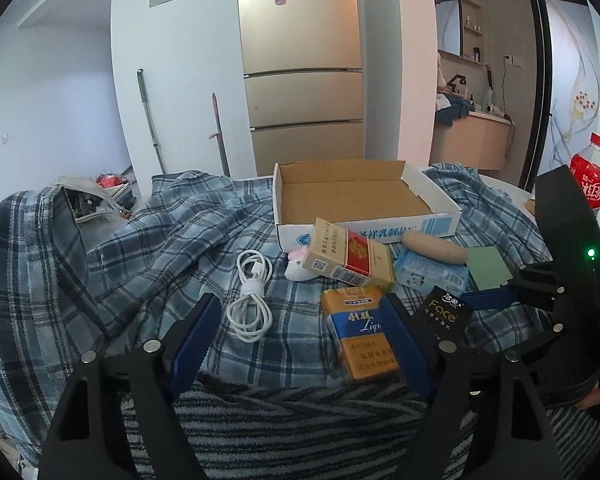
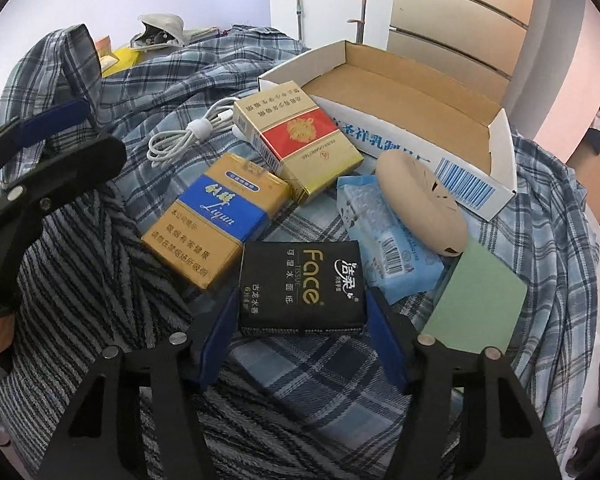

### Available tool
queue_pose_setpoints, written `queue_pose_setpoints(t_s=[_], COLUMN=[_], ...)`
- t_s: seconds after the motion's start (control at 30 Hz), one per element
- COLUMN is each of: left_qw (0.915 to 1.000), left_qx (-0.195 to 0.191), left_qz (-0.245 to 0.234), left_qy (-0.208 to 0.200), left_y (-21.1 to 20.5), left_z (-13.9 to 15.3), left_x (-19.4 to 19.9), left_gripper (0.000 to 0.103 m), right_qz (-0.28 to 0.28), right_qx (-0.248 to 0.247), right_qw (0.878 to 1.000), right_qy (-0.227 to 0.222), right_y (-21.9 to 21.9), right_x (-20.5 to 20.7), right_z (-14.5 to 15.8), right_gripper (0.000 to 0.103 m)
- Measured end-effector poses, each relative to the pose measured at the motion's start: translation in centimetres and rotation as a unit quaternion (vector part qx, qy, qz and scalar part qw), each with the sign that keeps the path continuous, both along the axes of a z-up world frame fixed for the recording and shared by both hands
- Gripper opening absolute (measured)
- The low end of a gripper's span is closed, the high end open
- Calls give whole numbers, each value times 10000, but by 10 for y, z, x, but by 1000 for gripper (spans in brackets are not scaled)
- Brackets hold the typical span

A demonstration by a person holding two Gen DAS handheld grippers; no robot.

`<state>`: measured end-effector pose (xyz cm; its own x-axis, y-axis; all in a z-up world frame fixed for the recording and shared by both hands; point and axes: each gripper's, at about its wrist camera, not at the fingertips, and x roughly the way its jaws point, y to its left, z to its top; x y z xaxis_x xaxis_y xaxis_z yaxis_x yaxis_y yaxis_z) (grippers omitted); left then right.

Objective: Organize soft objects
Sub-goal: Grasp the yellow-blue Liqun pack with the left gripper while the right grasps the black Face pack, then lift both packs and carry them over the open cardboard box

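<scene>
My right gripper (image 2: 303, 294) points down at a black "Face" tissue pack (image 2: 300, 284), with a blue pad pressed on each short side. The pack lies on plaid cloth (image 2: 300, 360). Beyond it sit a pale blue tissue pack (image 2: 380, 240), a beige oval soft thing (image 2: 420, 204) and a green pad (image 2: 476, 312). My left gripper (image 1: 300, 304) stands open over the cloth. An orange and blue cigarette pack (image 1: 360, 336) rests against its right finger (image 1: 404, 340) and clear of the left one. An empty cardboard tray (image 1: 440, 196) stands behind the pile.
A red and gold cigarette pack (image 1: 348, 256) leans on a small white and pink plush (image 1: 298, 266). A coiled white cable (image 1: 252, 300) lies left of it. A striped towel (image 1: 300, 420) covers the near edge. A cola bottle (image 1: 588, 176) stands far right.
</scene>
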<state>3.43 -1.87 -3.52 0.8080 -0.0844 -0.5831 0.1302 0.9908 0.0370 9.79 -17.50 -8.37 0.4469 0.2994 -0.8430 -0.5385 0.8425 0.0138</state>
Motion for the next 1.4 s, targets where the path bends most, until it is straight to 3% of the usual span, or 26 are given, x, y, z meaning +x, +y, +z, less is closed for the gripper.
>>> queue_pose_setpoints(t_s=[0.1,0.33,0.5,0.67,0.87,1.03,1.23,1.3,1.4], left_qw=[9995,9983,9968,9939,9854,9814,9772,9755,9822], left_qx=[-25,36,178,192,41,148,141,133,38], left_qz=[-184,-197,-209,-326,-450,-495,-568,-581,-609], left_qy=[249,547,746,1036,1642,1849,2041,2117,1776], left_y=[-2,-2,-19,-36,-46,-51,-52,-53,-50], left_z=[-3,0,0,-7,-28,-46,-56,-59,-49], left_x=[4,8,12,26,50,56,61,62,53], left_gripper=[76,71,71,71,71,71,71,64,59], right_qz=[-41,-568,-1047,-1490,-1887,-1803,-1762,-1770,-1784], right_qx=[81,369,430,582,630,563,477,457,487], right_qw=[9998,9898,9740,9575,9363,9370,9462,9493,9506], right_qy=[-174,-1256,-1962,-2398,-2895,-2939,-2673,-2559,-2494], right_y=[-4,-24,-36,-48,-57,-54,-52,-53,-54], right_x=[-5,-26,-41,-45,-54,-55,-47,-44,-43], right_z=[6,41,60,74,83,82,75,72,71], right_gripper=[62,62,62,62,62,62,62,62,62])
